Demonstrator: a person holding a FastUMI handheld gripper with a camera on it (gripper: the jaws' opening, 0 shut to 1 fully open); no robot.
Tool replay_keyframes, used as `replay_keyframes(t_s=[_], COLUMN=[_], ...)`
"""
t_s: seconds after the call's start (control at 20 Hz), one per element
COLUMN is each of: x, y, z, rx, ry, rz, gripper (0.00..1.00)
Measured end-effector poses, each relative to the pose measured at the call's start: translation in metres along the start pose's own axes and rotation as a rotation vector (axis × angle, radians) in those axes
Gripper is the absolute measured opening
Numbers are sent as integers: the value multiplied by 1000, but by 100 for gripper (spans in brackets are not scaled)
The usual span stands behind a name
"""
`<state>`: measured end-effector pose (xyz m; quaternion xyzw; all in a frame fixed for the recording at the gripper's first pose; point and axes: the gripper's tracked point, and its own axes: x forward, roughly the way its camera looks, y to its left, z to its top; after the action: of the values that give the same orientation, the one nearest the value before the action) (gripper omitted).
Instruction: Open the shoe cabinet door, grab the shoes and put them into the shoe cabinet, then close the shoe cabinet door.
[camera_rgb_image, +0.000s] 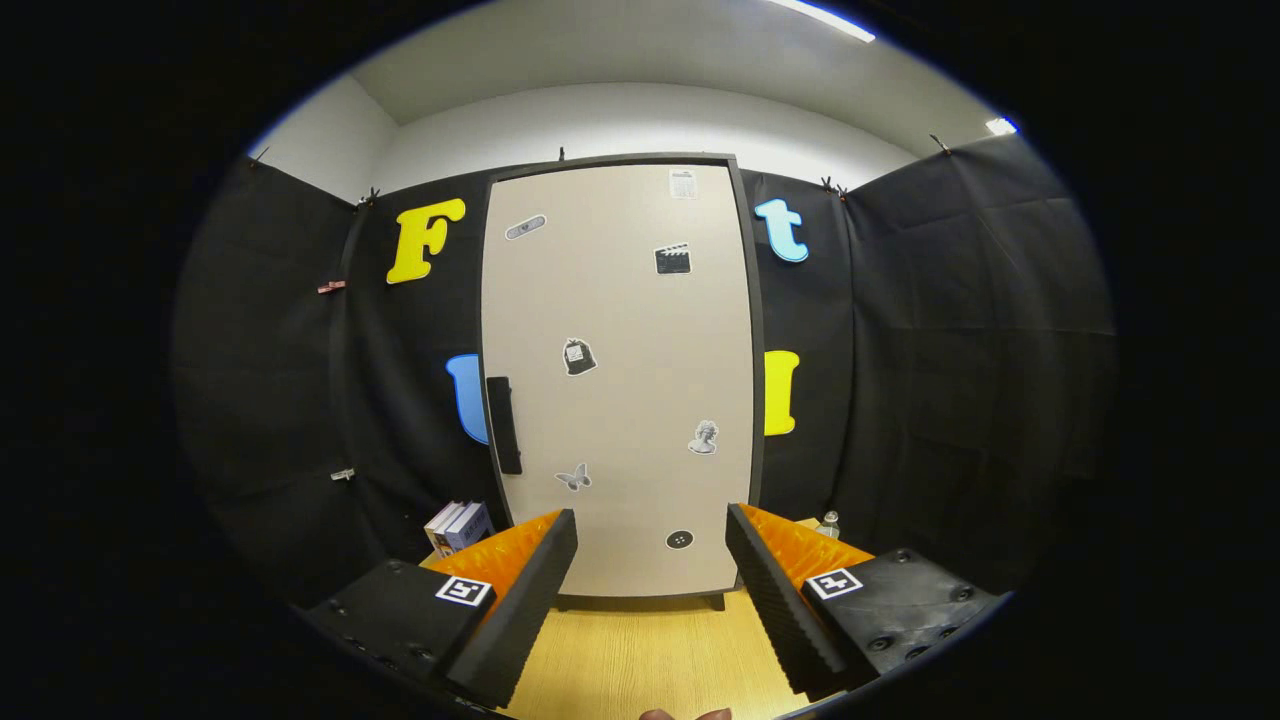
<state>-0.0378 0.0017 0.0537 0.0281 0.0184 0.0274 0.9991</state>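
Note:
A tall beige shoe cabinet (620, 380) stands upright on the wooden floor straight beyond my fingers, its door shut. A dark vertical handle (503, 424) sits on the door's left edge, and small stickers dot the door face. My gripper (650, 560) is open, its two fingers spread wide with nothing between them, some way short of the cabinet's lower part.
A few books (458, 527) stand by the cabinet's lower left corner. A small bottle (828, 523) stands by its lower right corner. Black cloth walls close in both sides. Wooden floor (640, 650) runs between my fingers and the cabinet. A person's fingertips (685, 714) peek in below.

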Motion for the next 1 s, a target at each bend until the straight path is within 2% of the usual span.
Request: replay_keyframes(t_s=[1.0], x=[7], y=[0], z=[-2], rx=[14], ry=[8], rz=[0], gripper=[98])
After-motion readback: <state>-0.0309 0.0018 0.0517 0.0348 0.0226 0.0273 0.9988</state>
